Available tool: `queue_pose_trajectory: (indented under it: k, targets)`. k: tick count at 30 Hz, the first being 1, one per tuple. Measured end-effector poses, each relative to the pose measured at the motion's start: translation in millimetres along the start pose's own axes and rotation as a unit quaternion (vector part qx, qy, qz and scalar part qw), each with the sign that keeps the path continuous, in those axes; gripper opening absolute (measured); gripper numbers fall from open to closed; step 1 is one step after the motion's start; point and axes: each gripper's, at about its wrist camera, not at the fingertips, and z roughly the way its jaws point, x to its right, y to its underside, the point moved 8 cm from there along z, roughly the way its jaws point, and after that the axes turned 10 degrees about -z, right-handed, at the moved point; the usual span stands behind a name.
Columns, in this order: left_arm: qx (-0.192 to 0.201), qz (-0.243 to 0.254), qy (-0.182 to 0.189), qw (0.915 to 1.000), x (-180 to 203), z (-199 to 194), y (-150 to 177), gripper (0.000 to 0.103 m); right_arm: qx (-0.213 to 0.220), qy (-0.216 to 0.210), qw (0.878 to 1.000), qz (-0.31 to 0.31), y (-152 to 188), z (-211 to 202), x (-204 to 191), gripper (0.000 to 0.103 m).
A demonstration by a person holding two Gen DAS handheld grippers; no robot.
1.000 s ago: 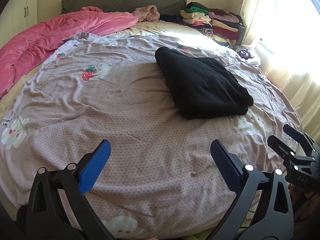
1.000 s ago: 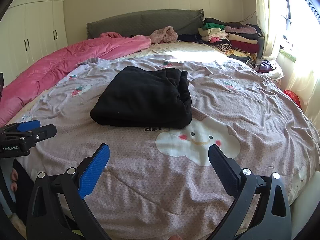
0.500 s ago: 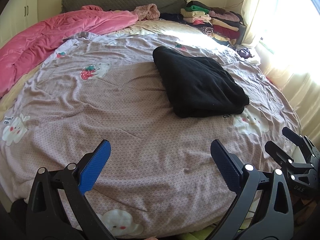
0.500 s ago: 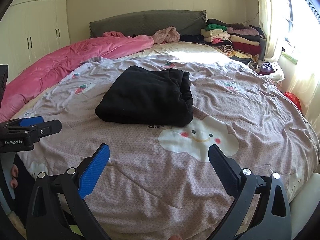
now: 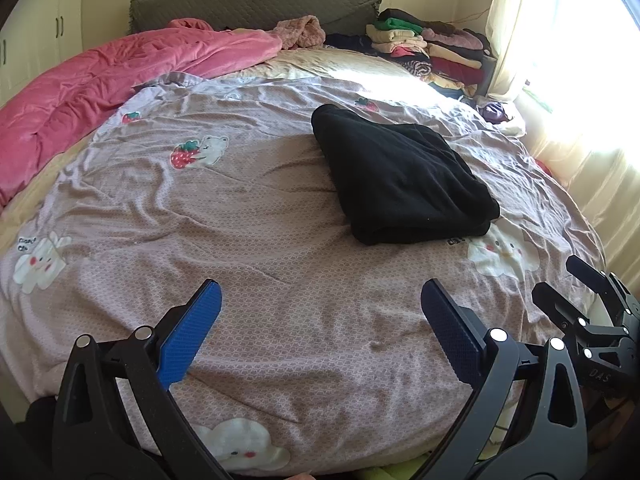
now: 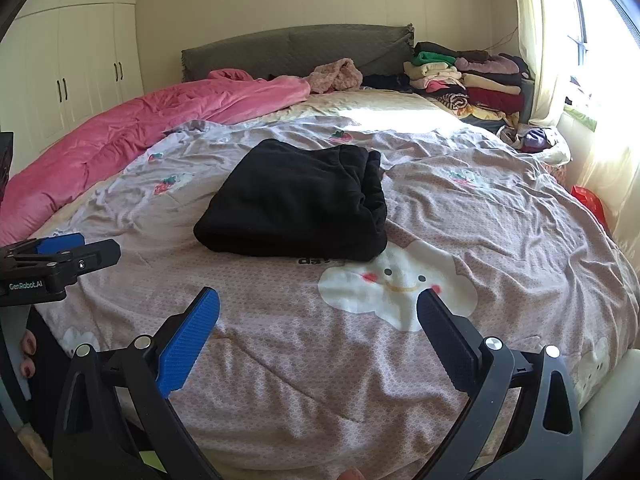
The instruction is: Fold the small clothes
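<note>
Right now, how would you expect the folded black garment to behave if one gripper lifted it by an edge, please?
The black garment looks like soft, thick fabric, so it would probably droop. Its stacked layers appear loose at the edge and would likely unfold. It seems unlikely to slide freely on the wrinkled bedspread.

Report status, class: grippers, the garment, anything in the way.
Left gripper open, empty. Right gripper open, empty. Black garment folded on bedspread, untouched. Nothing between grippers and garment.

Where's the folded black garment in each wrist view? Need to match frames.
Left wrist: folded black garment sits right of centre, mid-height, on the bedspread.
Right wrist: folded black garment sits just left of centre, mid-height.
Shared landmark: smiling cloud print right beside its near edge.
</note>
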Motion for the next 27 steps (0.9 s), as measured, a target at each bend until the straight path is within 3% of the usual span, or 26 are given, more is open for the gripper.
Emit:
queue_pose_trajectory:
  k: [27]
  targets:
    - [0.002,0.009,-0.004,1.0,1.9,-2.6,2.7,0.094,0.0,0.006,1.0,0.006,-2.6,-6.2,-2.2,0.099]
